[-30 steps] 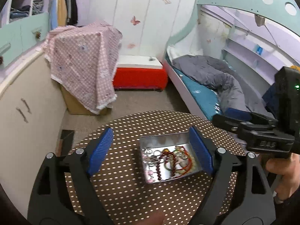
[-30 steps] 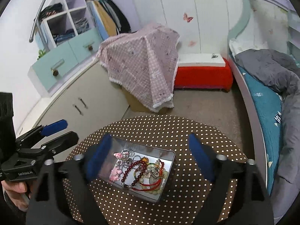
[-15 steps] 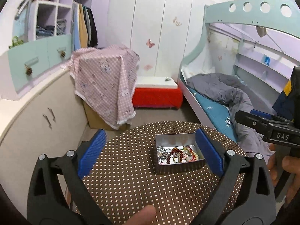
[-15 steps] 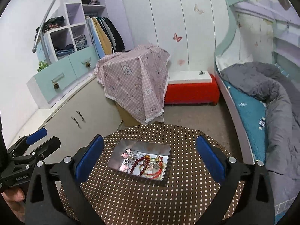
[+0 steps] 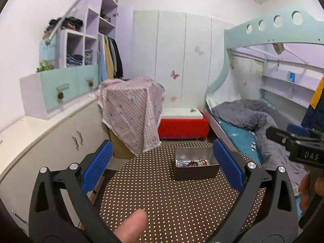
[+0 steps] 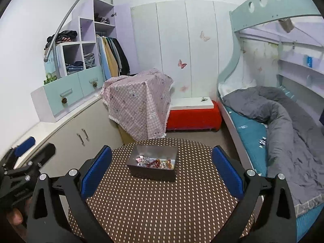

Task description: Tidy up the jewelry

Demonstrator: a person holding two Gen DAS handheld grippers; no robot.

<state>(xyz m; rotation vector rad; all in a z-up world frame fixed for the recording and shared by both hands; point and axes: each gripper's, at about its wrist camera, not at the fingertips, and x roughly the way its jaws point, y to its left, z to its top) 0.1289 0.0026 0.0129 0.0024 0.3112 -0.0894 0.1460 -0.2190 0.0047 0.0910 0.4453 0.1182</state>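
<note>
Metal tin [image 6: 154, 165] holding a jewelry pile [image 6: 155, 161] of red beads, pink and silver bits, sits on the far half of a round brown polka-dot table [image 6: 162, 202]. Individual pieces too small to separate.

Right gripper [image 6: 162, 174] is on the near side of the tin, blue pads [image 6: 95, 174] spread wide, wider than the tin, gripping nothing, clear of the tin. Left gripper [image 5: 162, 170] also near side of the tin, fingers wide apart and empty; its right pad [image 5: 226, 165] overlaps the tin's right edge in view, contact unclear. A thumb [image 5: 131, 227] shows at the bottom of the left view.

In the left view the right gripper's body, right of the tin, reads "DAS" [image 5: 310, 156].

Beyond the tin: pink checked cloth [image 6: 139, 105] over a box, red bench [image 6: 193, 119] behind. Right of the tin, bunk bed [image 6: 253, 129] with grey duvet [image 6: 287, 121]. Left of the tin, beige cabinet [image 6: 81, 133], teal drawers [image 6: 70, 91].
</note>
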